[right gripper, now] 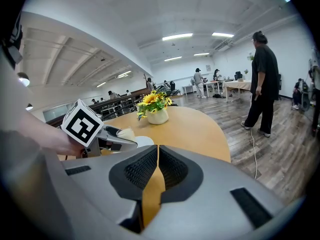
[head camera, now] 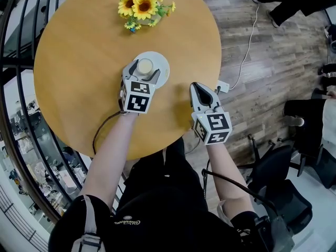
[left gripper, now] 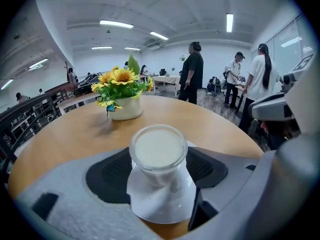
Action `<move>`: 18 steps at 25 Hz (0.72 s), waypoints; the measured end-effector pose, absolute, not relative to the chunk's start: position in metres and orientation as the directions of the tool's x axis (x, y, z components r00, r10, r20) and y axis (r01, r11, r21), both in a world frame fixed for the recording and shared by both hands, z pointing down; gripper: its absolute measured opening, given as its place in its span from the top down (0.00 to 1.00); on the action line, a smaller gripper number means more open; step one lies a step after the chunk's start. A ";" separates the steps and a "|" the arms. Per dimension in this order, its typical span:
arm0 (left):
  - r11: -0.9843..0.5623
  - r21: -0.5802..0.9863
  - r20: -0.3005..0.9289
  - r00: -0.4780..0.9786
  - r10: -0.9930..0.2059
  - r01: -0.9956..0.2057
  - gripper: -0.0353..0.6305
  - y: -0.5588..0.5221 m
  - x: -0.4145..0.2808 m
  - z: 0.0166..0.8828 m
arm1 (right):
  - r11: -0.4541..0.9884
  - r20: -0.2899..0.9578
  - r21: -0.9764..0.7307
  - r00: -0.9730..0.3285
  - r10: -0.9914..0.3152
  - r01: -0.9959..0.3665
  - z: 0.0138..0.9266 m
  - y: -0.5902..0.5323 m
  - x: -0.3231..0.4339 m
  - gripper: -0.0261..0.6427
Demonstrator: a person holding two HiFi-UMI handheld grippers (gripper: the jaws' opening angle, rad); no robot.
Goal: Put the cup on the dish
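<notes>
A small clear cup [head camera: 145, 67] with a pale, milky filling stands upright on a white dish [head camera: 164, 67] near the middle of the round wooden table [head camera: 79, 62]. My left gripper [head camera: 143, 70] straddles the cup; its jaws stand wide, one on each side of it. In the left gripper view the cup [left gripper: 158, 154] sits on the dish [left gripper: 160, 206] between the dark pads [left gripper: 107, 176], which do not press on it. My right gripper [head camera: 196, 86] hovers over the table's near right edge, shut with nothing in it [right gripper: 158, 151].
A pot of sunflowers [head camera: 142, 4] stands at the table's far side. A black railing [head camera: 10, 88] curves along the left. On the wood floor to the right lie a white cable [head camera: 247, 46] and a black chair [head camera: 278, 193]. People stand farther off [left gripper: 192, 71].
</notes>
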State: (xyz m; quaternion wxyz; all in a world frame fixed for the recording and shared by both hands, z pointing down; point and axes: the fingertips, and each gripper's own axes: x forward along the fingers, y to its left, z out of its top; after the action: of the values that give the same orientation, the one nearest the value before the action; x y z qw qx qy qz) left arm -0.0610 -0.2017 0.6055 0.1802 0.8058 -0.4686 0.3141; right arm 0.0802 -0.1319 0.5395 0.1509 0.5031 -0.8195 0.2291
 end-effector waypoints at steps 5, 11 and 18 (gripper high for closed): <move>-0.493 0.020 0.689 0.369 -0.624 -0.870 0.46 -0.200 -0.062 0.609 | 0.395 0.484 -0.225 -0.454 -0.748 -0.891 0.541 -0.132 0.078 0.96; -0.493 0.020 0.693 0.368 -0.620 -0.870 0.46 -0.200 -0.061 0.610 | 0.390 0.483 -0.219 -0.447 -0.753 -0.894 0.541 -0.132 0.082 0.96; -0.494 0.036 0.701 0.374 -0.607 -0.869 0.46 -0.196 -0.060 0.612 | 0.385 0.489 -0.221 -0.443 -0.751 -0.896 0.544 -0.130 0.082 0.96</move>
State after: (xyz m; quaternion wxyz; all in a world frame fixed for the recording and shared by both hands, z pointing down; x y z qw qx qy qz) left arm -0.0597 -0.1965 0.6123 0.2050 0.8032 -0.4594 0.3190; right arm 0.0820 -0.1301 0.5439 0.1564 0.5039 -0.8172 0.2319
